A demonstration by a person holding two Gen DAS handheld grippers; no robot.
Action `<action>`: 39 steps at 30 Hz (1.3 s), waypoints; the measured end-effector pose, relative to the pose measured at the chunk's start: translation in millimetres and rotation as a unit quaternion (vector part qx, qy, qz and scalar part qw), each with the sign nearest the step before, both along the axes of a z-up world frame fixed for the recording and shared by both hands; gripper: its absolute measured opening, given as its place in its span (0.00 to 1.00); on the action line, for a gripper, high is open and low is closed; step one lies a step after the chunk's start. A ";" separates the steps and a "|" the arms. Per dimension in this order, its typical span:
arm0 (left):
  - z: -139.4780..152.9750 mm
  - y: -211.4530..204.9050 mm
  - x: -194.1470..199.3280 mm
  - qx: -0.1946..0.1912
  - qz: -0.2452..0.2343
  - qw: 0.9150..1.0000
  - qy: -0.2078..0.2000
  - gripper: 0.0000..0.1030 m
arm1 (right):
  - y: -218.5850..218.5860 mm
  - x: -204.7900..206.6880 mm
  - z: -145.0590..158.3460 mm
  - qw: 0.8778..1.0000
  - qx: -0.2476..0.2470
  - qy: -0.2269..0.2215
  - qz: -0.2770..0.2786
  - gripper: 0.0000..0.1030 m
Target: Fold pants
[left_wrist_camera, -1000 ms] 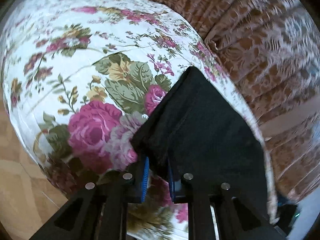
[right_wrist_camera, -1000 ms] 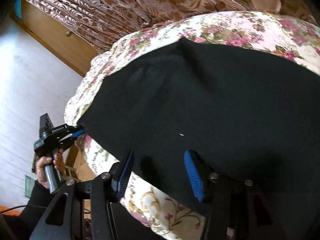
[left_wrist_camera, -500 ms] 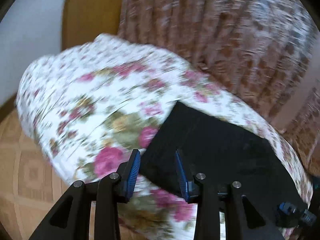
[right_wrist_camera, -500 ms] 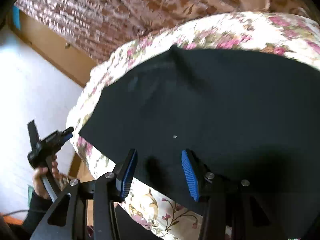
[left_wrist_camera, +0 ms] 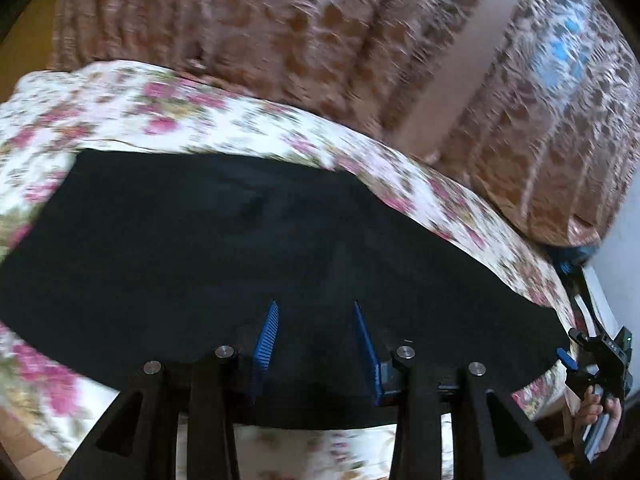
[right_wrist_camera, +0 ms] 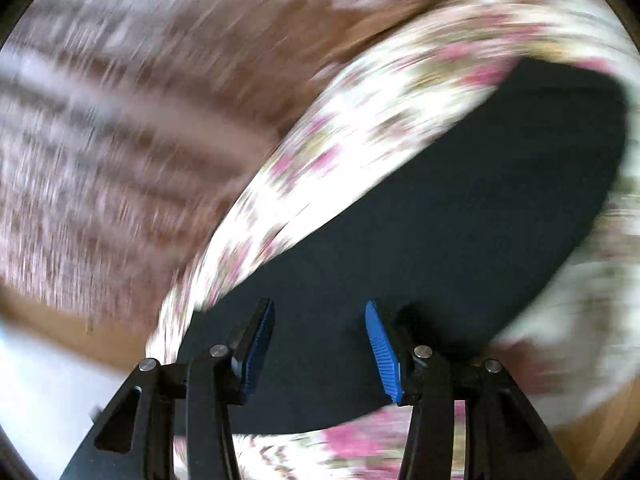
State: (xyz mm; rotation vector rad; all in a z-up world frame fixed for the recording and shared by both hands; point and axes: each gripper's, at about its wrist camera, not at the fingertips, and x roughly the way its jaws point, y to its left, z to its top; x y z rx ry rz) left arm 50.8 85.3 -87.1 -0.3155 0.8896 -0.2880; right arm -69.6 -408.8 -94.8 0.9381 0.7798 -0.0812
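Note:
The black pants point(left_wrist_camera: 224, 248) lie flat on a floral bedspread point(left_wrist_camera: 120, 108). My left gripper point(left_wrist_camera: 316, 320) is open and empty over the pants' near edge. In the left wrist view the right gripper point(left_wrist_camera: 564, 354) shows at the far right by the pants' end. My right gripper point(right_wrist_camera: 320, 320) is open and empty above the pants point(right_wrist_camera: 440, 232) at one end; that view is heavily blurred.
A brown patterned curtain point(left_wrist_camera: 300, 20) hangs behind the bed. The bedspread point(right_wrist_camera: 352, 128) drops off at the bed's edges. A white wall point(right_wrist_camera: 36, 392) and wooden flooring show beside the bed.
My left gripper let go of the pants' corner, opened and swung to face along the pants. My right gripper stayed open and swung fast toward the pants' end.

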 end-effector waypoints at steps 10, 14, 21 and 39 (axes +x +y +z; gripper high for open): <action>-22.5 -39.8 4.8 0.027 -0.048 0.998 0.032 0.39 | -117.7 -67.5 -38.1 0.977 0.075 0.019 -0.198 0.49; -29.4 -37.9 10.1 0.011 -0.047 0.998 0.049 0.47 | -124.4 -46.0 -45.9 0.976 0.096 -0.003 -0.194 0.42; -35.1 -33.8 16.4 -0.017 -0.034 0.997 0.069 0.49 | -146.0 -26.4 -67.4 0.974 0.103 0.004 -0.203 0.16; -18.5 -25.9 18.6 -0.078 -0.043 0.993 0.081 0.32 | 6.7 64.6 49.6 0.989 -0.124 -0.035 0.079 0.17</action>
